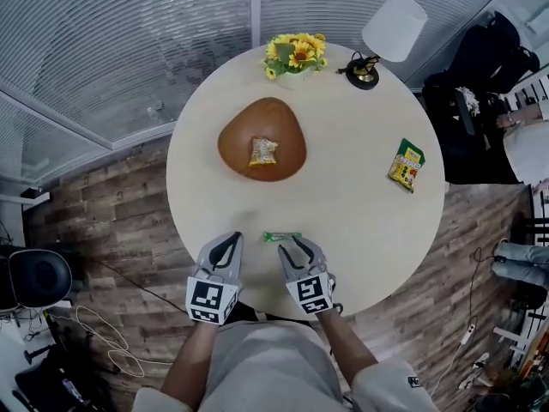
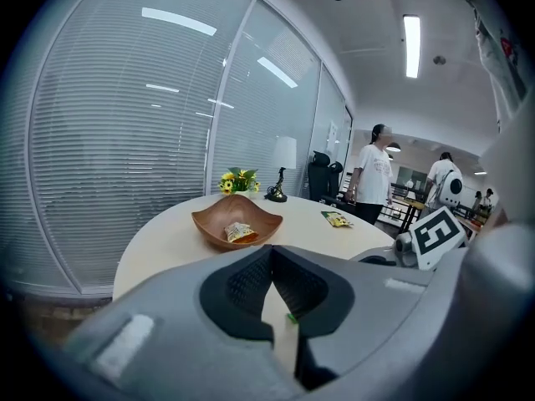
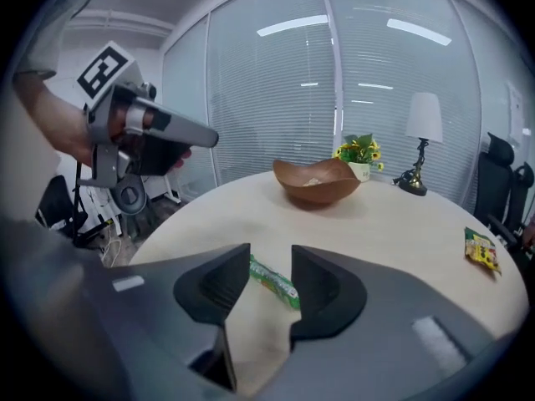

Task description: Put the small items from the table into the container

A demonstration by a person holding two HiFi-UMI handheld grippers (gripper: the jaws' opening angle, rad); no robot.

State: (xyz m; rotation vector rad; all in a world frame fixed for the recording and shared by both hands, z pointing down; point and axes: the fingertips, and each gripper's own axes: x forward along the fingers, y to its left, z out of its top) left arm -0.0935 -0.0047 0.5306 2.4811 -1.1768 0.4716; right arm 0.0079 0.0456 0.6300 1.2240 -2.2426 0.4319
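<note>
The step in hand looks to be picking up the thin green packet (image 3: 272, 281), which lies flat on the table (image 1: 360, 230) near its near edge. The packet is seen just past the tips of the right gripper (image 3: 270, 257). This gripper's jaws are a little apart, with a narrow gap, and nothing is held in them. The left gripper (image 2: 272, 253) is closed at its tips and holds nothing. It is kept off to the left of the packet. To do the step well, the right jaws should likely be set one on each side of the packet, across its thin side. They should be brought low to the table and then closed softly. Care is needed so the packet is not pushed along the table or off the near edge. Then it can be carried to the brown bowl (image 1: 236, 148), which sits far off, a bit to the left. Three small packets are counted: one snack packet (image 1: 262, 151) is already in the bowl, the green one is near, and one yellow-green packet (image 1: 407, 165) lies at the right. One bowl, one bunch of flowers (image 1: 296, 52), one lamp (image 1: 390, 28) and two grippers are counted.
</note>
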